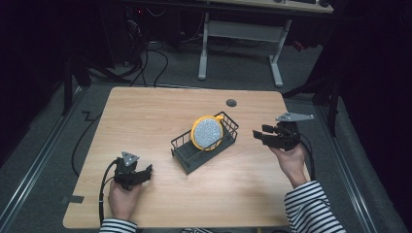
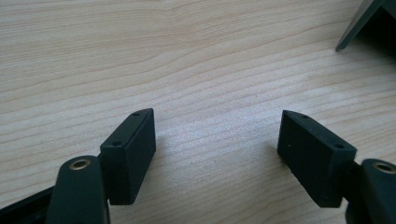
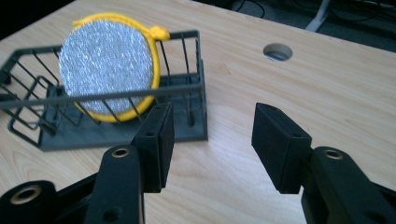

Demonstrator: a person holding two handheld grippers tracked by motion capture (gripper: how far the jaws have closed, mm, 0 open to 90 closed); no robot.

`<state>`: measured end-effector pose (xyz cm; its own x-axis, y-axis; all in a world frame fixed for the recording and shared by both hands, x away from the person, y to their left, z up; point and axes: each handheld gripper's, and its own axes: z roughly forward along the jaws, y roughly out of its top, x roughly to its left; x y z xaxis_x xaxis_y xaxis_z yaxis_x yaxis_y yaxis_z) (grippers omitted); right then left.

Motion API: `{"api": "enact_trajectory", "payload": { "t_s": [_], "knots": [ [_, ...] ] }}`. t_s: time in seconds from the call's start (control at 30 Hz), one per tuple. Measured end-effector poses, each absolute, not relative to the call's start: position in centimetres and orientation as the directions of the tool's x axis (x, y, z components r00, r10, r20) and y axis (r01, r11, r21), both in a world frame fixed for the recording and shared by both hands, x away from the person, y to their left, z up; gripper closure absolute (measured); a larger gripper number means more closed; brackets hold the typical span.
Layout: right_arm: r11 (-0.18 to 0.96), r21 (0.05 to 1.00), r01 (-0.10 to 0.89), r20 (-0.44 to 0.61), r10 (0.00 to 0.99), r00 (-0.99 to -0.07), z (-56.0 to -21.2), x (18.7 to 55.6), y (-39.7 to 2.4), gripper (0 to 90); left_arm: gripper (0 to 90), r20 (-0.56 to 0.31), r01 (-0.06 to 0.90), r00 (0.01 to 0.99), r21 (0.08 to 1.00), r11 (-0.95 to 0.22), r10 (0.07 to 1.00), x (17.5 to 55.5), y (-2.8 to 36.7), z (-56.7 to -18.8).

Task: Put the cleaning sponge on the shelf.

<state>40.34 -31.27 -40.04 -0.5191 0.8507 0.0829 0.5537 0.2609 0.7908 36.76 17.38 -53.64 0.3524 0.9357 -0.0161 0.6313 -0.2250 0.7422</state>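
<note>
A dark wire basket [image 1: 186, 156] [image 3: 194, 88] sits mid-table. Inside it a round grey pad with a yellow rim [image 1: 207, 133] [image 3: 107, 65] stands on edge. My right gripper [image 1: 257, 135] [image 3: 212, 122] is held just above the table, right of the basket, open and empty, jaws pointing towards it. My left gripper [image 1: 147, 169] [image 2: 217, 135] rests low near the front left of the table, open, with bare wood between its jaws. A corner of the basket [image 2: 362, 21] shows at the top right of the left gripper view.
The wooden table [image 1: 145, 116] has a round cable hole [image 1: 231, 102] [image 3: 278, 52] near its far edge. Beyond it stand a white desk frame [image 1: 277, 58] and cables on the dark floor. A cable [image 1: 103, 189] trails from my left gripper over the front edge.
</note>
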Motion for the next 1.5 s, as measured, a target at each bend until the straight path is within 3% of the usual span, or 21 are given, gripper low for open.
{"api": "enact_trajectory", "payload": {
  "t_s": [0.5, 0.9, 1.23, 1.5],
  "knots": [
    [0.237, 0.809, 0.538, 0.082, 0.86, -0.503, -42.4, 37.0, -32.8, 51.9, 28.6, -0.016, 0.631, 0.352, 0.742, -0.225, 0.936, 36.8, 17.4, -53.6],
    [0.207, 0.77, 0.604, 0.097, 0.897, -0.432, -48.8, 35.6, -33.7, 47.6, 28.6, -0.015, 0.631, 0.353, 0.742, -0.226, 0.935, 36.8, 17.4, -53.6],
    [0.263, 0.732, 0.628, 0.005, 0.92, -0.392, -53.0, 34.8, -33.4, 42.6, 28.5, -0.015, 0.631, 0.352, 0.742, -0.226, 0.936, 36.8, 17.4, -53.6],
    [0.282, 0.73, 0.622, -0.021, 0.92, -0.392, -53.0, 34.7, -33.2, 41.6, 28.4, -0.014, 0.631, 0.351, 0.742, -0.226, 0.936, 36.7, 17.3, -53.6]
  ]
}}
